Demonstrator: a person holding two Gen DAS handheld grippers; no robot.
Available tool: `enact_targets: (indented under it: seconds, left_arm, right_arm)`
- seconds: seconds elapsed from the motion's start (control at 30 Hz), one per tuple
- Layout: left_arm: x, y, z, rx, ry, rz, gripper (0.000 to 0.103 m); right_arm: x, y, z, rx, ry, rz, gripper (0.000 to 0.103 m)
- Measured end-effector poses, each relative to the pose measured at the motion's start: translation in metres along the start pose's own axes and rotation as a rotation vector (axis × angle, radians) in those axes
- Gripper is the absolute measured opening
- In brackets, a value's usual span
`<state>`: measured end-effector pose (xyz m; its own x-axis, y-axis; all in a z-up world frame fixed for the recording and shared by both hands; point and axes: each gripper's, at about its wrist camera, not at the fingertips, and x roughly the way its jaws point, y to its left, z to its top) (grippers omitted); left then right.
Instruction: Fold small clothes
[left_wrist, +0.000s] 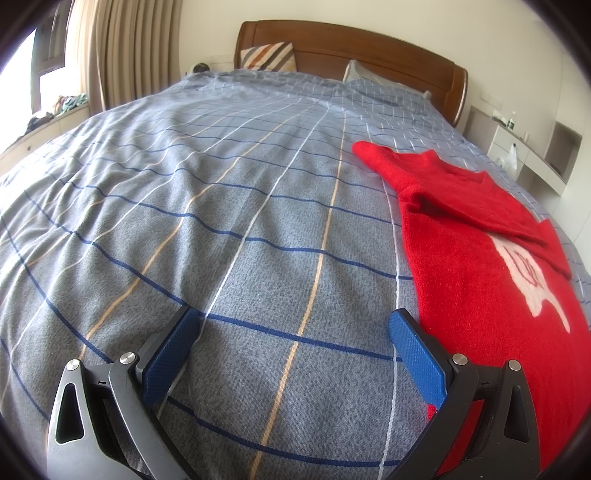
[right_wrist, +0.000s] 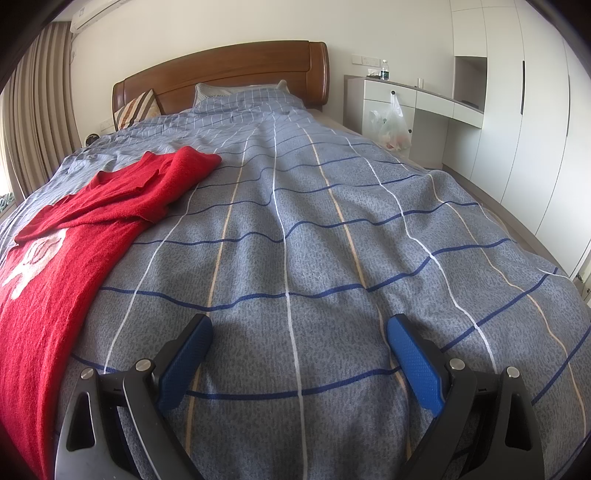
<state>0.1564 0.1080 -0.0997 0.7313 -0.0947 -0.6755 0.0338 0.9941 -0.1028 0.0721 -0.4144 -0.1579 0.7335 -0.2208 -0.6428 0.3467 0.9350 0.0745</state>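
Note:
A small red knitted sweater with a white pattern lies flat on the blue checked bedspread. One sleeve is folded across its chest. It lies at the right of the left wrist view and at the left of the right wrist view. My left gripper is open and empty, low over the bedspread, its right finger beside the sweater's left edge. My right gripper is open and empty over bare bedspread, to the right of the sweater.
A wooden headboard and pillows stand at the far end of the bed. A white desk with a hanging plastic bag and white wardrobes stand to the right. Curtains and a window sill are to the left.

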Motion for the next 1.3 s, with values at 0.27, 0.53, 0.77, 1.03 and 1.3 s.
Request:
enact_targets:
  seconds: [0.27, 0.53, 0.77, 1.03, 1.3]
  left_arm:
    - [0.0, 0.0, 0.0, 0.001, 0.0, 0.0, 0.102]
    - [-0.004, 0.002, 0.005, 0.007, 0.056, 0.006, 0.102]
    - [-0.08, 0.006, -0.016, -0.001, 0.132, -0.21, 0.101]
    - [-0.09, -0.033, -0.07, 0.088, 0.306, -0.29, 0.083]
    - [-0.089, -0.04, -0.075, 0.097, 0.301, -0.257, 0.024]
  right_arm:
    - [0.0, 0.0, 0.0, 0.0, 0.0, 0.0, 0.095]
    - [0.0, 0.0, 0.0, 0.0, 0.012, 0.002, 0.096]
    - [-0.047, 0.01, 0.01, -0.001, 0.113, 0.112, 0.097]
    - [-0.12, 0.087, -0.056, -0.049, 0.3, 0.53, 0.085]
    - [-0.088, 0.092, -0.079, 0.122, 0.416, 0.605, 0.023]
